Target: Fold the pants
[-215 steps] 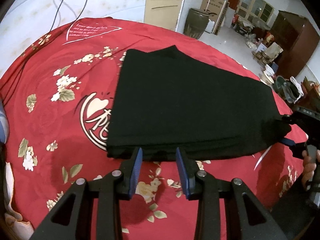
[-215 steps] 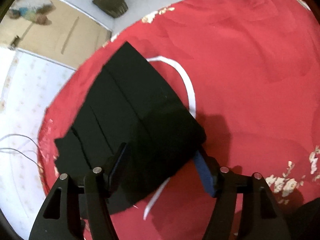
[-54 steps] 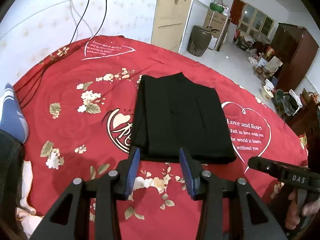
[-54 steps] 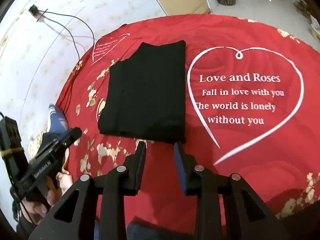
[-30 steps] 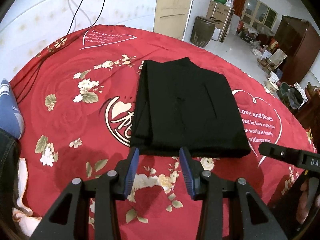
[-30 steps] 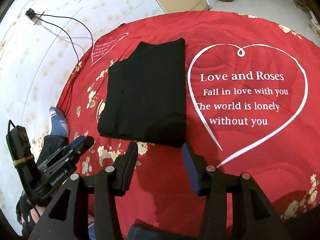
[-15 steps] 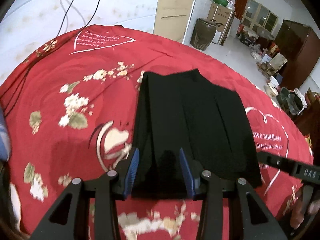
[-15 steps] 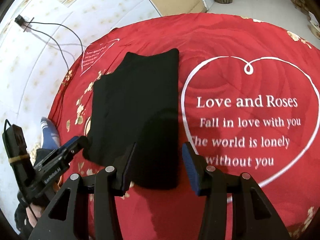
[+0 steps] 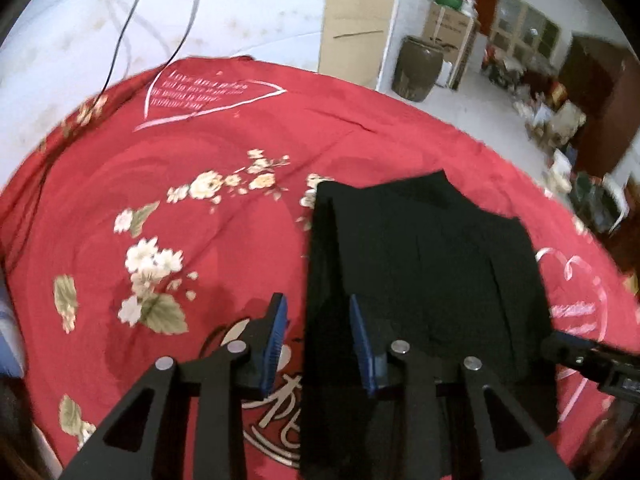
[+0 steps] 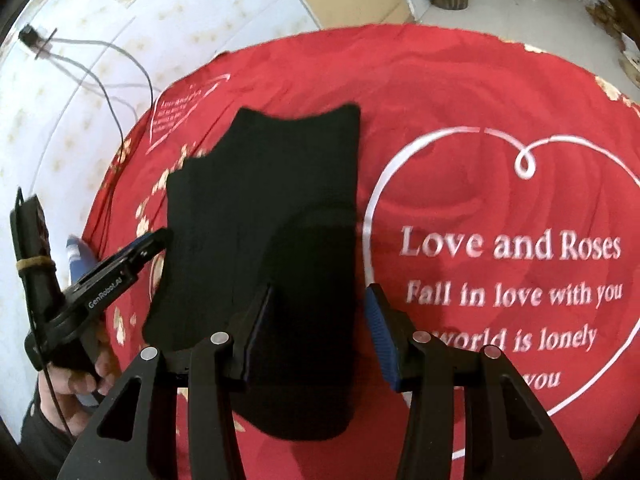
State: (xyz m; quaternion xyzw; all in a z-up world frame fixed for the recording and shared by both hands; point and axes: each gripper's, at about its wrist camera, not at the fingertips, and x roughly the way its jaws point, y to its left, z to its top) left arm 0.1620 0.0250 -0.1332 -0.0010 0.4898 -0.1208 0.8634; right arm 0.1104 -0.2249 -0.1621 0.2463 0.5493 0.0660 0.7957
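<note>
Both grippers have dropped low since a second ago: the left gripper point(image 9: 316, 342) straddles the left edge of the folded black fabric pants point(image 9: 420, 264), the right gripper point(image 10: 318, 330) their right edge, fingers spread, grasping nothing. Beyond, the pants lie on the red rose-printed bedspread point(image 10: 460, 92), seemingly awaiting another fold.

left tool point(image 9: 316, 340) agape astride near left edge of folded black pants point(image 9: 424, 280) on red bedspread point(image 9: 200, 272)

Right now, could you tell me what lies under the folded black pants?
The pants lie on the red bedspread; its flowers and a white emblem show beside them. What the bedspread carries beneath them is covered.
</note>
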